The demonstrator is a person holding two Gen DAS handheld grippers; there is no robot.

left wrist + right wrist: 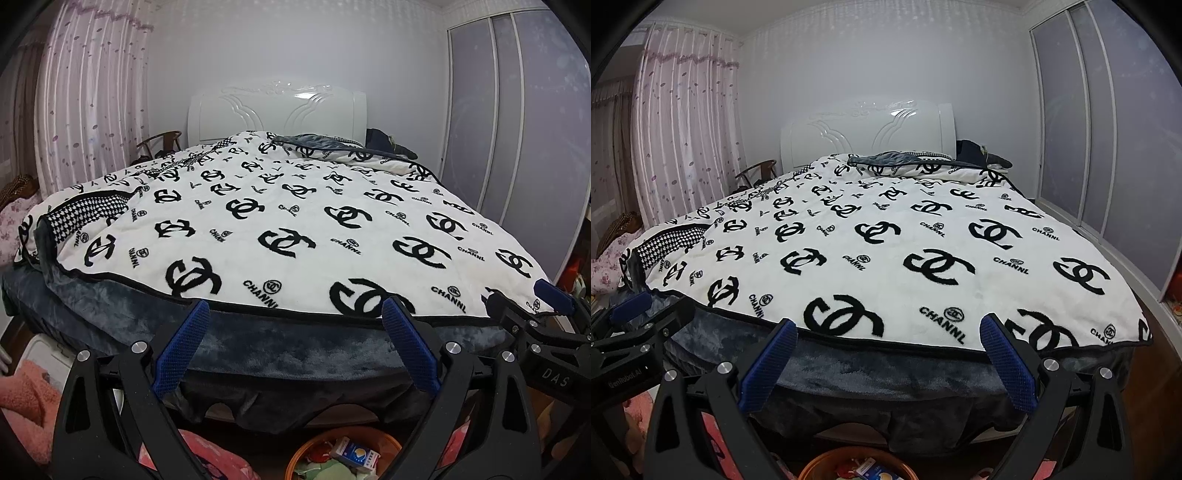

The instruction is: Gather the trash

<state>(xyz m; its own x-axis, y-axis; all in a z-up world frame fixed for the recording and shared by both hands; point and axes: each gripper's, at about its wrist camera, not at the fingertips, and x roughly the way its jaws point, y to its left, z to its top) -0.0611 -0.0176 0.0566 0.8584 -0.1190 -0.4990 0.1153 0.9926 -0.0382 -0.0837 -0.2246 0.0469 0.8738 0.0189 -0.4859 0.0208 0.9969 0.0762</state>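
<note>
Left wrist view: the left tongs [295,325] are spread wide apart with nothing between the blue pads [177,354]. Directly ahead of the tongs lies the bed [295,350], covered by a white blanket [295,229] with a black logo print over a dark grey sheet. Below the tongs, at the bottom edge, sits an orange basket [299,454] holding trash [354,456], including a small blue-and-white box and green scraps. The trash is well apart from the pads. The right tongs [535,299] appear at the far right, level with the blanket's near edge; whether they are apart or together cannot be told here.

Right wrist view: the right tongs [888,343] are likewise spread wide and empty, facing the same bed [886,376] and blanket [886,251]. The orange basket [820,465] sits below and between the fingers, cut off by the frame edge, with trash [868,470] inside. The left tongs [635,314] show at the far left.
</note>
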